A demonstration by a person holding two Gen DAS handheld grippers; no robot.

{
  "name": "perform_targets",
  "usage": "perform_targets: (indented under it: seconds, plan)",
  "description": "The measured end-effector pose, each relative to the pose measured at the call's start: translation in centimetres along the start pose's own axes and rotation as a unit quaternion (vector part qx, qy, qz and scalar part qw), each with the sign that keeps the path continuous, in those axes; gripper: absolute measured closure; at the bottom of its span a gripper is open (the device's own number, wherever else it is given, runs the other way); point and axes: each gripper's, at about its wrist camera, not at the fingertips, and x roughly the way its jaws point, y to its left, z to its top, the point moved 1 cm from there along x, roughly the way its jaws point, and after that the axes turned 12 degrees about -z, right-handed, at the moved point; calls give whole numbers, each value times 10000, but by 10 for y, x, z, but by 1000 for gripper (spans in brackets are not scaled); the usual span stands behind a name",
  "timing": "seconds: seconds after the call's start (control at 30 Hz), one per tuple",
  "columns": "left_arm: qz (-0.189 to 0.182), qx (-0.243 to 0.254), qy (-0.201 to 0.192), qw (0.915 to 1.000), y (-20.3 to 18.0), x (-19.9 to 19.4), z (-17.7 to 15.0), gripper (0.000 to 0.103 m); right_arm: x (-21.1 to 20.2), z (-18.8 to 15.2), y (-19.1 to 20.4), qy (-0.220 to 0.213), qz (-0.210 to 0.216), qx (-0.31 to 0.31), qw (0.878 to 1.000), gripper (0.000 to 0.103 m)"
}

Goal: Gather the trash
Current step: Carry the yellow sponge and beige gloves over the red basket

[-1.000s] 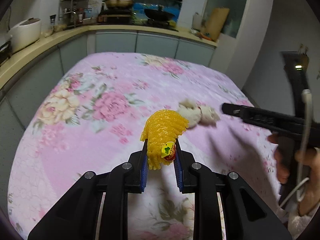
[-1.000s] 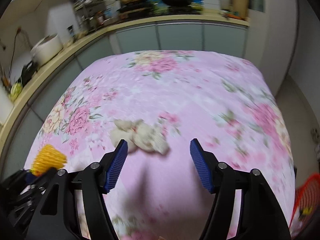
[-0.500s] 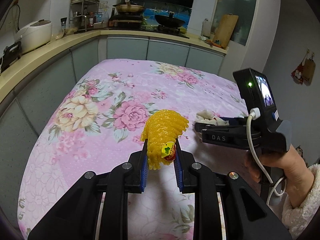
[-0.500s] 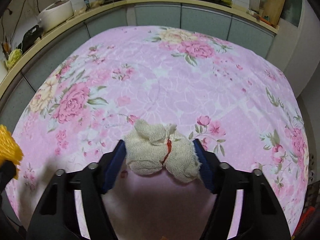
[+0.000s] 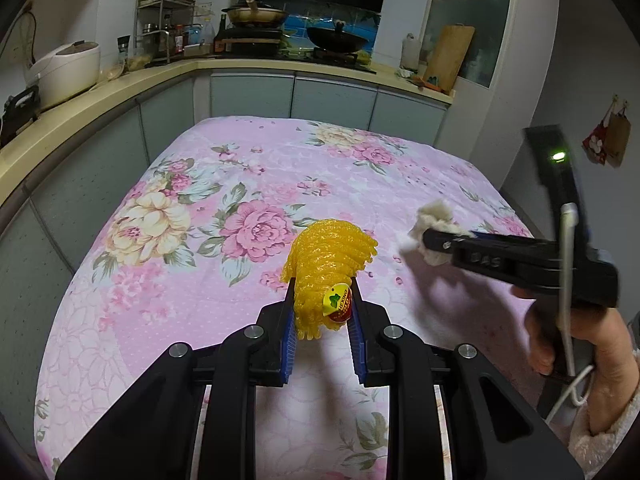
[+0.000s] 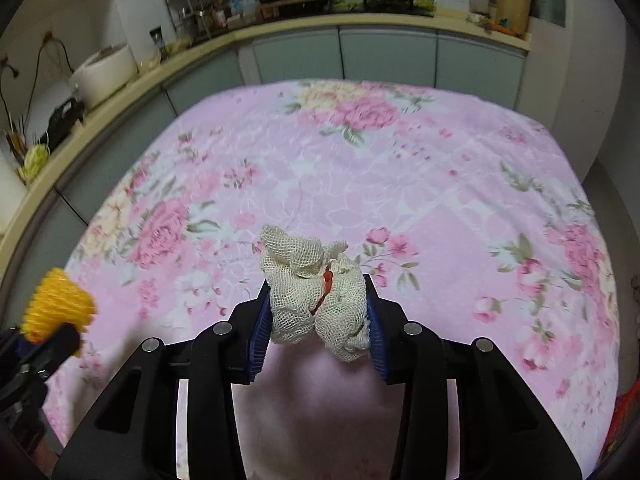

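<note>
My left gripper (image 5: 322, 316) is shut on a yellow foam fruit net (image 5: 326, 266) with a round sticker and holds it above the table. My right gripper (image 6: 316, 316) is shut on a crumpled cream mesh net (image 6: 316, 292) with a red streak, lifted off the cloth. In the left wrist view the right gripper (image 5: 436, 242) shows at the right with the cream net (image 5: 430, 220) at its tip. In the right wrist view the yellow net (image 6: 58, 306) shows at the far left.
The table carries a pink floral cloth (image 5: 248, 184). Kitchen counters with grey cabinets (image 5: 332, 96) run along the left and far sides, holding a rice cooker (image 5: 64, 68) and a stove with pans (image 5: 336, 38). A red mesh basket (image 6: 624, 412) sits at the lower right.
My right gripper closed on the cream net and lifted it off the cloth. The left gripper kept hold of the yellow net, with its view tilting up a little.
</note>
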Motion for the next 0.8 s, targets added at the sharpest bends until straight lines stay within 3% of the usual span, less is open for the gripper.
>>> perform_targets:
  seconds: [0.43,0.8]
  plan:
    - [-259,501,66,9984,-50,15,15,82,-81,-18,-71,-608,-300,854,9940,63]
    - [-577,874,103,9944,-96,30,33,82,-118,-33,-126,-823,-671,1295,9859,63]
